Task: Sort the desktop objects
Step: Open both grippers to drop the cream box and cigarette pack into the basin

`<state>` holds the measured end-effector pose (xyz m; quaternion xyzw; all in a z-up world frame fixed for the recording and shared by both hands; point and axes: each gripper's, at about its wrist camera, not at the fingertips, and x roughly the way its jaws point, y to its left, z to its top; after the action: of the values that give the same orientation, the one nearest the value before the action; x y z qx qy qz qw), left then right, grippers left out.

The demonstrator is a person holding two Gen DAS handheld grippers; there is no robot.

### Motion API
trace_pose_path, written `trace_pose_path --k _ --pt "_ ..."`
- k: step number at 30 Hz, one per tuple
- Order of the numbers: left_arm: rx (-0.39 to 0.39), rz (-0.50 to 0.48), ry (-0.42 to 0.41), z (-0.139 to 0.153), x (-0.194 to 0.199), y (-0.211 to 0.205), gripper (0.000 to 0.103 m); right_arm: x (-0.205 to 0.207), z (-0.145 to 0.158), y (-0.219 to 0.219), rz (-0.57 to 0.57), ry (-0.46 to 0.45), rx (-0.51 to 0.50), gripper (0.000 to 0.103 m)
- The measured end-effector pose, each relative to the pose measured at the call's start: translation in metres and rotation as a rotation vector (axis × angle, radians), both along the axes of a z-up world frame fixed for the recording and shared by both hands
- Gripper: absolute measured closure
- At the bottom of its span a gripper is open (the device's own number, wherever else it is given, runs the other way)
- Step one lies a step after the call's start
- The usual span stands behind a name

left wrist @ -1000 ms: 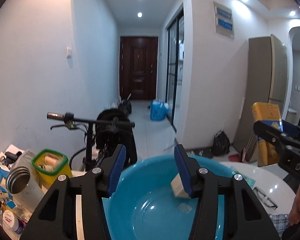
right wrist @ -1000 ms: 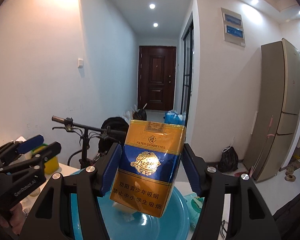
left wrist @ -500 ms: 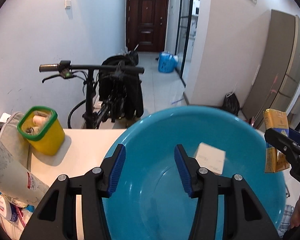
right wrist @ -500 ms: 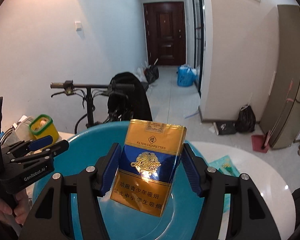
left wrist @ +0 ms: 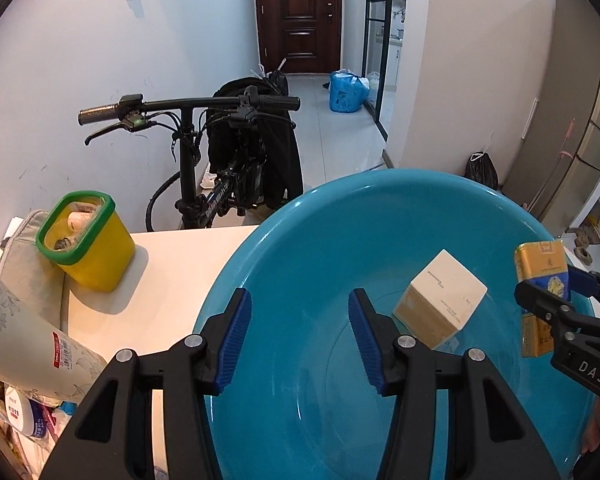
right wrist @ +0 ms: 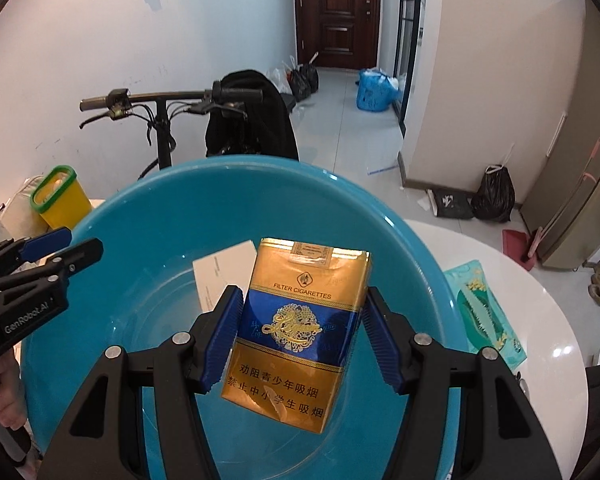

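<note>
The left tool pointed forward and downward with its blue-padded fingers spread wide and nothing between them. The right tool was level beside it, its pads pressed against both sides of a cigarette pack, which it held upright. A hand gripped the left tool's handle at the frame's lower left edge.

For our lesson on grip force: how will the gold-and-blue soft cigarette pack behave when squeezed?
The gold-and-blue soft cigarette pack, held by the right gripper, probably dents easily: its wrapper looks creased. Likely light. Its glossy film may slip.
</note>
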<state>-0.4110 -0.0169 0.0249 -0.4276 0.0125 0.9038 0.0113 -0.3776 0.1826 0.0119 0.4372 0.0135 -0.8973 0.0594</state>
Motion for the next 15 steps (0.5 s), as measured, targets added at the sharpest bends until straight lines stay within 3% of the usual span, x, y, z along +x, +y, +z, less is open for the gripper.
trace_pose_path --k 15 --pt "0.008 -0.004 -0.023 -0.003 -0.0019 -0.0012 0.05 -0.0028 -0.0067 -0.001 0.01 -0.05 0.026 0.043"
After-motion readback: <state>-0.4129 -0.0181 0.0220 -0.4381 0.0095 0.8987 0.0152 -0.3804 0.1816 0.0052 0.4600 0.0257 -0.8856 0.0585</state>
